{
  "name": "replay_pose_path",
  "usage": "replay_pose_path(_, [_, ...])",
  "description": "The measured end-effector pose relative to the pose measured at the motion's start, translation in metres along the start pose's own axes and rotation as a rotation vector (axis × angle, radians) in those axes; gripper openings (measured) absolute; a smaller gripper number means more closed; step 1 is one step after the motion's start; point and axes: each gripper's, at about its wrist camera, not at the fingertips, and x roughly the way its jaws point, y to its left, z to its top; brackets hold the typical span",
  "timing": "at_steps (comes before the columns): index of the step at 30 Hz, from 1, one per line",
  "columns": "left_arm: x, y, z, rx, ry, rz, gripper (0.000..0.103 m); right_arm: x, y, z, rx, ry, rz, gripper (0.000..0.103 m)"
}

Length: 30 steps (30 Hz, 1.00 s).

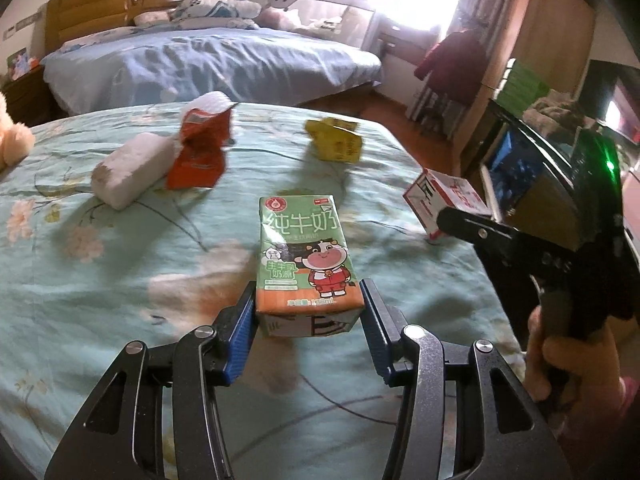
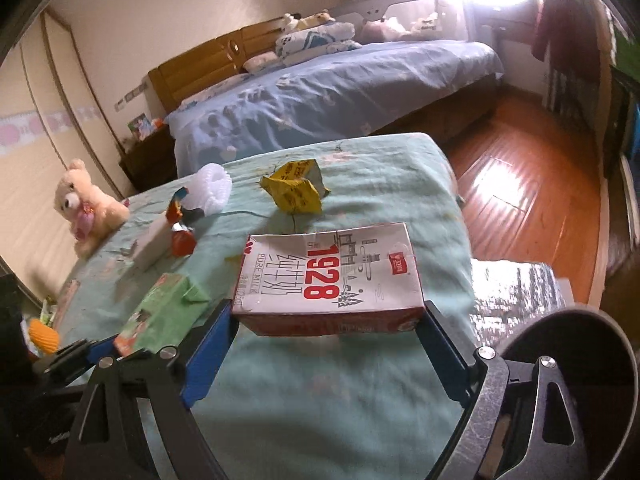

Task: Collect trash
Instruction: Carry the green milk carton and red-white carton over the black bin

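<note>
On the bed (image 1: 120, 280), a green milk carton (image 1: 306, 264) is clamped in the left gripper's (image 1: 308, 320) jaws and a white milk carton (image 2: 330, 276) near the right edge in the right gripper's (image 2: 328, 332), either likely to slip if squeezed too lightly.

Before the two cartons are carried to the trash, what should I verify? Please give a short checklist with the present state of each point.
1. Left gripper shut on the green carton: ok, both pads touch its sides.
2. Right gripper shut on the white carton: ok, held flat between the pads.
3. Green carton gripped deep enough: not ok, only its lower end sits between the pads.
4. White carton clear of the bedspread: cannot tell.
5. Bin within reach: cannot tell; a dark round rim shows by the right gripper.
6. Trash left: not ok, the yellow wrapper and orange wrapper remain.
</note>
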Motion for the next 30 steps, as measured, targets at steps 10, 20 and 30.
replay_pose_path(10, [-0.005,-0.044,-0.012,0.072,0.018,-0.073,0.048,-0.05,-0.029,-0.036,0.111,-0.034,-0.022,0.09])
replay_pose_path(20, [-0.004,-0.089,-0.023,0.147,0.041,-0.139,0.048,-0.078,-0.068,-0.065,0.199,-0.044,-0.083,0.09])
replay_pose_path(30, [0.003,-0.124,-0.025,0.211,0.055,-0.176,0.048,-0.095,-0.104,-0.08,0.254,-0.053,-0.131,0.09])
